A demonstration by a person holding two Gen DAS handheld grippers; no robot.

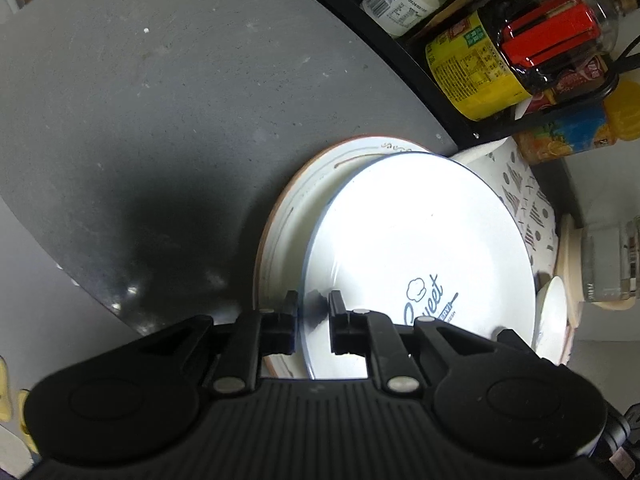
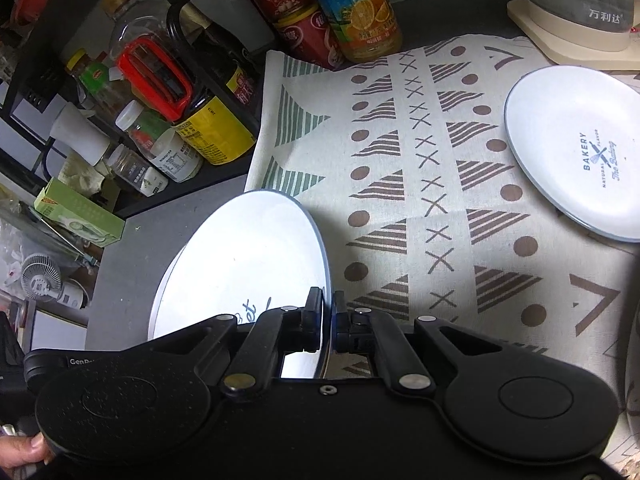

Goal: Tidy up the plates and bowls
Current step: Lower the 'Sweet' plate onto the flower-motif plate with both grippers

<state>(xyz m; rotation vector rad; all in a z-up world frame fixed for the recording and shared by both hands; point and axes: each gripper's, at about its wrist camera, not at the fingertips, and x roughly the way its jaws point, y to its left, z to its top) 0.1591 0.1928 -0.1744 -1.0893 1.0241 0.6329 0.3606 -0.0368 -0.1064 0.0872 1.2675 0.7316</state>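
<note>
Both of my grippers pinch the same white plate with the blue rim [image 1: 420, 248]: the left gripper [image 1: 313, 322] holds its near edge and the right gripper [image 2: 327, 322] is closed on the rim at the other side. It hangs tilted above a larger brown-rimmed plate [image 1: 296, 200] on the grey counter [image 1: 140, 100], beside the patterned cloth [image 2: 420, 160]. I judge I am stacking, so next I must lower it flat and centred, then open both; a smaller bakery plate [image 2: 576, 152] waits on the cloth.

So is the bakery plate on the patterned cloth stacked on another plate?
No, the bakery plate lies alone, directly on the patterned cloth.
</note>
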